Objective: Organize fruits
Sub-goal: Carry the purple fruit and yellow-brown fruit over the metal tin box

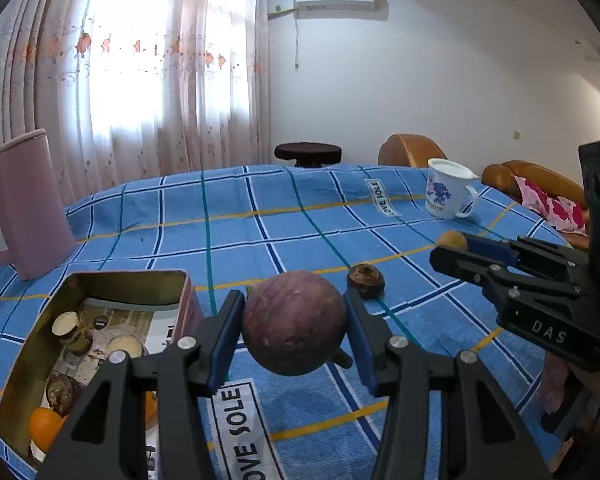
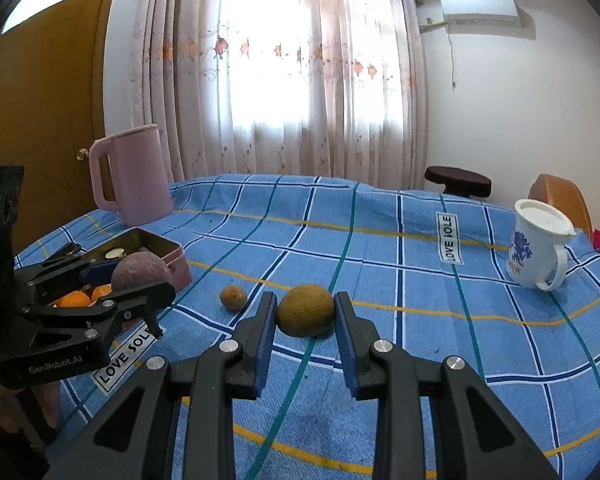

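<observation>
Left gripper point(image 1: 295, 322) pinches the purple fruit point(image 1: 295, 322), lifted; next, carry it over the tin point(image 1: 100, 280) (lower left). Right gripper point(image 2: 305, 314) brackets the brown fruit point(image 2: 306, 310); contact unclear.

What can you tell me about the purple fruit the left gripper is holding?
The purple fruit is round and dull, with a speckled, slightly rough reddish-purple skin and a short stem nub at its lower right. The left gripper clamps it between its blue-padded fingers, one pad on each side. It hangs above the blue checked cloth, casting a shadow, just right of the open tin.
</observation>
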Demonstrator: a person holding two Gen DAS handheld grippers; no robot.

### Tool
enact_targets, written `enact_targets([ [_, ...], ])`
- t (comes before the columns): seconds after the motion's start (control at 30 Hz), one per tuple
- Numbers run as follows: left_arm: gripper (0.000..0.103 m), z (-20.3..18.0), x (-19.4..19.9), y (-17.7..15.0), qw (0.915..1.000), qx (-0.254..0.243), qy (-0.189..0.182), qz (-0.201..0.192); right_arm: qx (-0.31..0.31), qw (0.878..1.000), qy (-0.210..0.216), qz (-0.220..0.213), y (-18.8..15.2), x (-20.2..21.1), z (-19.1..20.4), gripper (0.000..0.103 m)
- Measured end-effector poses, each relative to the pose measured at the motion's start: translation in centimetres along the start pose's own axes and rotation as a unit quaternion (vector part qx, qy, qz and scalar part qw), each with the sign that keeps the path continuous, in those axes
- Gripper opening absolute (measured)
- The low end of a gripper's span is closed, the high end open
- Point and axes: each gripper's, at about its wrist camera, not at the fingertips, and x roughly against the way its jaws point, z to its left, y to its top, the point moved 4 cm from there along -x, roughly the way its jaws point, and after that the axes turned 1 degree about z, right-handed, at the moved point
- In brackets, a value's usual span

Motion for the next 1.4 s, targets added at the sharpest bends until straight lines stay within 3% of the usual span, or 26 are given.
enact_targets([
  [0.7, 0.052, -0.2, 2.4, 0.2, 0.9980, -0.006, 0.015, -0.061, 0.019, 0.998, -0.012, -0.061, 0.3, 2.2, 0.4, 0.030],
  [1.1, 0.052, 0.1, 3.0, 0.2, 0.9972, -0.002, 0.011, -0.074, 0.025, 0.997, -0.020, -0.066, 0.3, 2.4, 0.8, 0.030],
  [1.4, 0.052, 1.7, 4.0, 0.6, 0.9972, 0.013, 0.007, -0.073, 0.034, 0.998, 0.004, -0.051, 0.5, 1.3, 3.1, 0.030],
])
